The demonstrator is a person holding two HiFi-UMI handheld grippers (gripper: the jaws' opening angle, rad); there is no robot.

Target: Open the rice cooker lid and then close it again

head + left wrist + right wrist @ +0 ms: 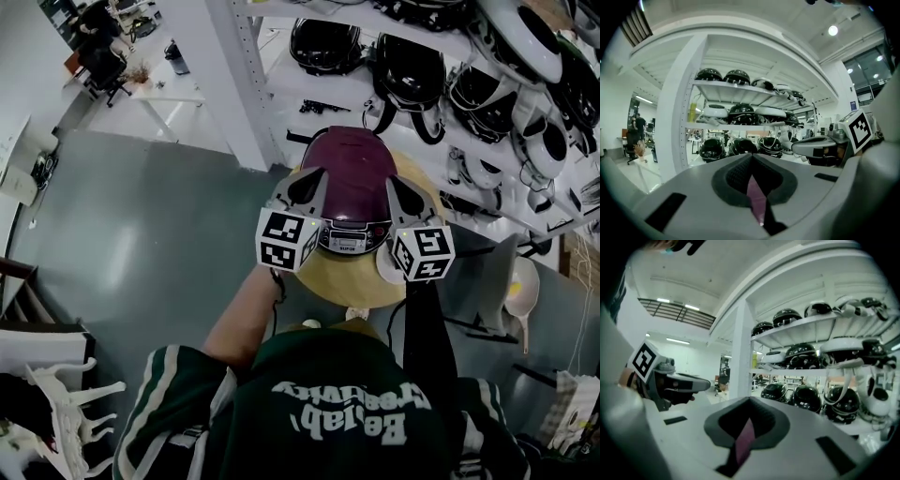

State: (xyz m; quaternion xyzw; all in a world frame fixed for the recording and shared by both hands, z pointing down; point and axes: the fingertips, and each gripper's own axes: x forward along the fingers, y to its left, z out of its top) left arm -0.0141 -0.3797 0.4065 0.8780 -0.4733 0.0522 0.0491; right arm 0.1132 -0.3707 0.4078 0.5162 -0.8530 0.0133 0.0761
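Note:
In the head view a maroon rice cooker [352, 173] stands with its lid down on a round wooden table [352, 283], its control panel [349, 237] facing me. My left gripper [305, 185] sits at the cooker's left side and my right gripper [406, 194] at its right, both over the lid's edge. Each gripper's own view shows its jaws closed to a thin seam, at my left gripper [752, 157] and my right gripper [751, 401]. Through each seam shows a sliver of the maroon lid [755, 197] [744, 441]. Neither holds anything.
White shelves [412, 103] just behind the table carry several black and white cookers [410, 67]. A white shelf post [239, 84] rises at the back left. A pan with an egg [520, 286] lies to the right, and a white rack [66, 403] at lower left.

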